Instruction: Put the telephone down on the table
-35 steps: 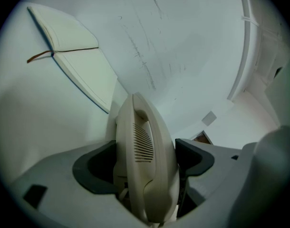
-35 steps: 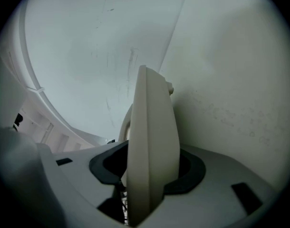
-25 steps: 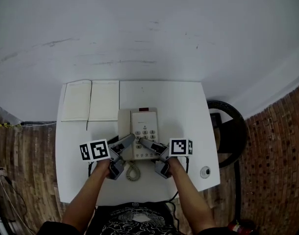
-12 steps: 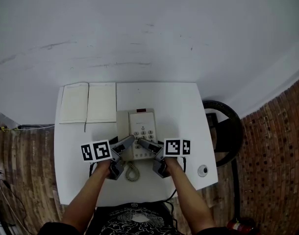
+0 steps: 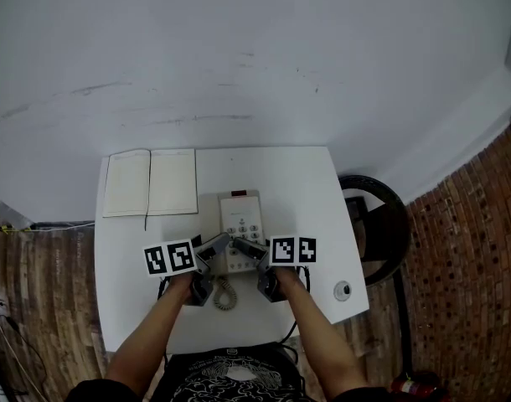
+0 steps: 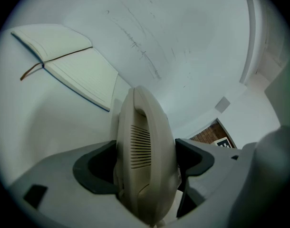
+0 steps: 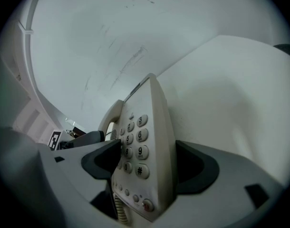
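A beige push-button telephone [image 5: 241, 224] is at the middle of the white table [image 5: 297, 191], its coiled cord [image 5: 225, 294] trailing toward me. My left gripper [image 5: 215, 243] is at the phone's near left corner. In the left gripper view both pads of the left gripper [image 6: 147, 153] press the handset side of the telephone [image 6: 142, 122]. My right gripper [image 5: 245, 246] is at the near right corner. Its jaws are opening, and in the right gripper view the keypad edge of the telephone [image 7: 145, 127] stands between the spread pads of the right gripper [image 7: 147, 160].
An open notebook [image 5: 151, 182] lies at the table's far left corner and appears as the same notebook [image 6: 69, 65] beyond the handset. A small round object [image 5: 343, 290] sits near the right front corner. A black round chair [image 5: 377, 224] stands right of the table on brick floor.
The telephone and both grippers look smaller and lower over the table than a second ago. The two marker cubes have drawn closer together. The head view has shifted a little.
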`<act>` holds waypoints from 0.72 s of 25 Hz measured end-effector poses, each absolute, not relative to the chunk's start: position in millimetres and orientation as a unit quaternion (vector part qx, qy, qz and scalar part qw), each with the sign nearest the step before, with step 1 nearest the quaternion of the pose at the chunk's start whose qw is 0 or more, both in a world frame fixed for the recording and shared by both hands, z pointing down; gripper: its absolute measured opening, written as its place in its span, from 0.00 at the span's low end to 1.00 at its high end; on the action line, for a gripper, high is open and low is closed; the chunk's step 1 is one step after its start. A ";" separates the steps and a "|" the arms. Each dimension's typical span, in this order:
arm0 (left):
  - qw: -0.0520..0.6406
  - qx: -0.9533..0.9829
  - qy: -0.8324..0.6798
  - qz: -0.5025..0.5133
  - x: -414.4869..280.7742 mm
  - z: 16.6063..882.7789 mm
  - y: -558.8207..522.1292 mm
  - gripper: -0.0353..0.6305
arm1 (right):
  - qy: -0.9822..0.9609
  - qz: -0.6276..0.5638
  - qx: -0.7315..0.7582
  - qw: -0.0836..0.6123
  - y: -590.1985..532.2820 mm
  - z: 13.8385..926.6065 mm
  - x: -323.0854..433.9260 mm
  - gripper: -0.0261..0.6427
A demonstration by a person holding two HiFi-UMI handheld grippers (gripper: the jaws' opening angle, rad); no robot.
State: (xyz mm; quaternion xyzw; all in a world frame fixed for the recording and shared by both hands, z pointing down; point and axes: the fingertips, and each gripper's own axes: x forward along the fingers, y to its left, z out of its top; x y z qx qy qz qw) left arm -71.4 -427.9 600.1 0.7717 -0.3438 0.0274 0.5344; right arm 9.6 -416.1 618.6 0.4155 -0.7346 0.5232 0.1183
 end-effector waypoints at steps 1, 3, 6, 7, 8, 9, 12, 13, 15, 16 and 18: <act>0.532 0.772 -0.345 0.030 -71.6 599.2 -428.3 0.64 | -0.733 0.520 0.421 0.123 -416.3 619.0 11.0 0.53; 0.529 0.773 -0.348 0.030 -72.9 595.0 -429.4 0.64 | -0.732 0.515 0.428 0.128 -417.5 619.5 12.7 0.53; 0.519 0.778 -0.354 0.026 -74.8 585.6 -430.4 0.64 | -0.732 0.511 0.431 0.130 -418.1 619.2 14.9 0.53; 0.514 0.779 -0.358 0.028 -76.2 583.1 -429.9 0.64 | -0.732 0.508 0.435 0.132 -417.9 618.9 16.5 0.53; 0.508 0.780 -0.364 0.031 -78.6 580.9 -429.0 0.64 | -0.731 0.502 0.441 0.135 -418.0 618.2 18.8 0.53; 0.502 0.780 -0.372 0.034 -82.0 578.4 -428.3 0.64 | -0.732 0.492 0.451 0.140 -418.8 616.6 21.9 0.53; 0.479 0.782 -0.397 0.039 -92.5 567.6 -426.7 0.64 | -0.741 0.465 0.460 0.153 -422.2 605.9 28.1 0.53; 0.471 0.783 -0.404 0.041 -95.1 563.6 -425.1 0.64 | -0.745 0.462 0.456 0.152 -422.1 601.2 28.1 0.53; 0.455 0.786 -0.416 0.046 -99.1 555.5 -421.1 0.64 | -0.753 0.457 0.450 0.148 -420.6 591.5 28.6 0.53; 0.446 0.788 -0.421 0.049 -100.6 550.9 -418.9 0.64 | -0.757 0.452 0.449 0.148 -419.5 586.6 29.5 0.53; 0.424 0.794 -0.432 0.055 -103.1 539.9 -414.7 0.64 | -0.764 0.440 0.448 0.146 -416.8 576.2 32.4 0.53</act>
